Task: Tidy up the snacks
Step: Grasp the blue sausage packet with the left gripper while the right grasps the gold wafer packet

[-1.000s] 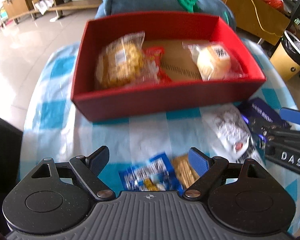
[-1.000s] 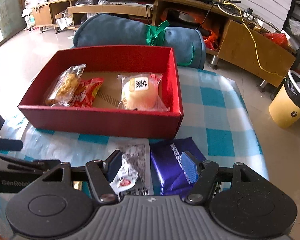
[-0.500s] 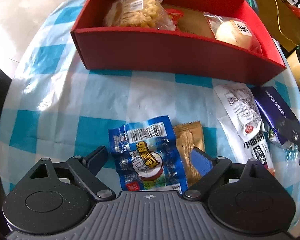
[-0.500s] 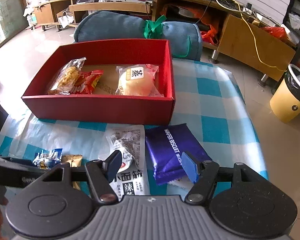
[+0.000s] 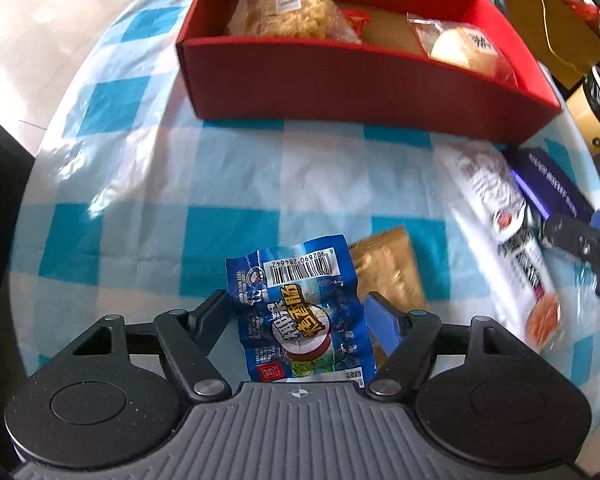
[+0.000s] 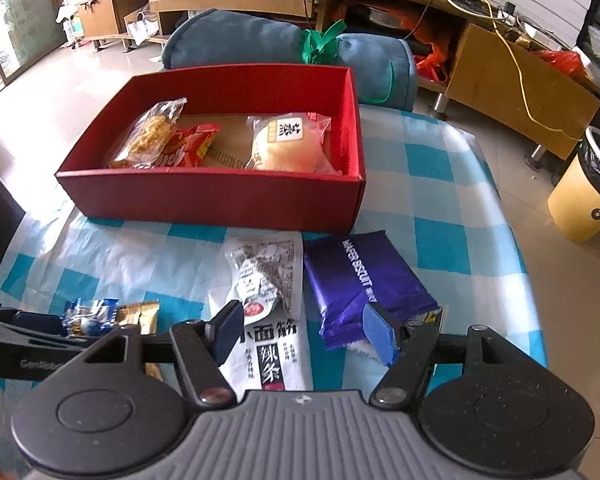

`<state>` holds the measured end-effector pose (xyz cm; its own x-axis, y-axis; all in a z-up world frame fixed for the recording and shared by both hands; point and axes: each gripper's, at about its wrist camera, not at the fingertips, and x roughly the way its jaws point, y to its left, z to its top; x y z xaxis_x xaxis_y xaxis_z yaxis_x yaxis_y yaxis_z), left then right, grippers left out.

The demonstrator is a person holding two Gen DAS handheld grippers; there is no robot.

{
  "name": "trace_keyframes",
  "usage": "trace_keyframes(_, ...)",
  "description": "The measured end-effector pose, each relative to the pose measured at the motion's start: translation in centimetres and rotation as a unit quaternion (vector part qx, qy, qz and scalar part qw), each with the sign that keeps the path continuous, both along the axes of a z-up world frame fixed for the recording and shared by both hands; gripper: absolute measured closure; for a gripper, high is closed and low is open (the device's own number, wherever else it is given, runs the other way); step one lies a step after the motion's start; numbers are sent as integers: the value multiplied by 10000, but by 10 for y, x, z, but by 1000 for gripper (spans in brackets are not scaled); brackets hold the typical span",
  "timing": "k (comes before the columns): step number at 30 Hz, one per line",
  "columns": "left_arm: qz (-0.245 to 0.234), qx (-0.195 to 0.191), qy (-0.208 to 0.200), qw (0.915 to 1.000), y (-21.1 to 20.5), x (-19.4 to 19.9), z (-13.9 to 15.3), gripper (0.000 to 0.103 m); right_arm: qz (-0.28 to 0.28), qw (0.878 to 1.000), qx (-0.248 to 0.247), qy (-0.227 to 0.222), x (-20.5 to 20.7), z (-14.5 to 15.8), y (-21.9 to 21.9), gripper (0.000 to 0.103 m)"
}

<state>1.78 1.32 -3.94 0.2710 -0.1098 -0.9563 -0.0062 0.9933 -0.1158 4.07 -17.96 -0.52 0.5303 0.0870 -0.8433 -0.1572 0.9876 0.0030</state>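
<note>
I had brought my left gripper (image 5: 296, 312) down over the blue sausage packet (image 5: 300, 312), near the front edge of the table (image 5: 140, 184); a moment earlier it hung higher, looking at the red box (image 5: 340, 80). My fingers were spread, one on each side of the packet, not yet pinching. My right gripper (image 6: 304, 330) had drawn back, jaws apart and empty, above the white strip packet (image 6: 268, 280) and purple biscuit pack (image 6: 360, 276). Closing seemed next, then the box.
</note>
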Motion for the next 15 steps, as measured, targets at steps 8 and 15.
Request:
trace_keyframes(8, -134, -8, 69, 9999, 13, -12, 3, 26, -25, 9999, 17, 128, -12, -7, -1, 42)
trace_keyframes(15, -208, 228, 42, 9995, 1, -16, -5, 9, -42, 9997, 68, 230, -7, -12, -2, 42)
